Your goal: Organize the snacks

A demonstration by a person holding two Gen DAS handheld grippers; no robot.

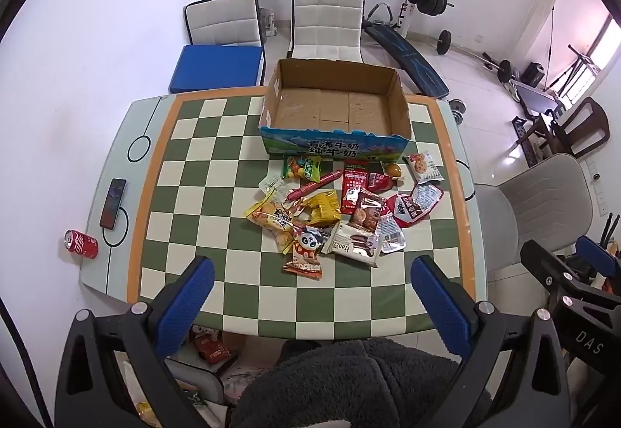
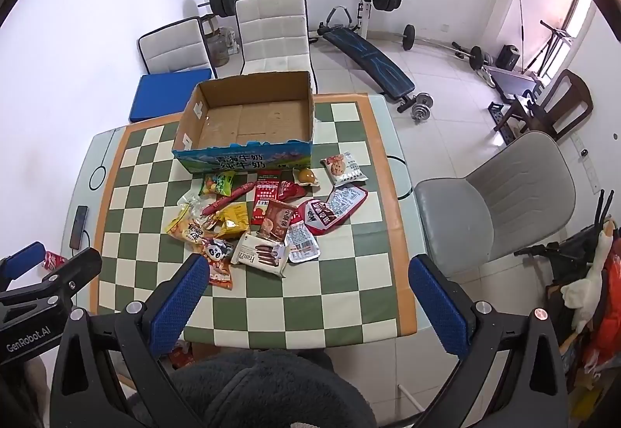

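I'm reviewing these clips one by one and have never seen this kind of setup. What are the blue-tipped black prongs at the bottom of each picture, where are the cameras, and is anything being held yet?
The prongs are handheld two-finger grippers; a person carries one in each hand, with a fisheye camera on each looking along its fingers. One picture is from the left gripper, the other from the right gripper. Both are wide open above the near edge of the checkered table and hold nothing. On the table stands an empty cardboard box, and in front of it lies a loose pile of snack packets, including a red sausage stick and a Franzzi biscuit pack. A phone lies on the table's left margin, a red soda can beside it.
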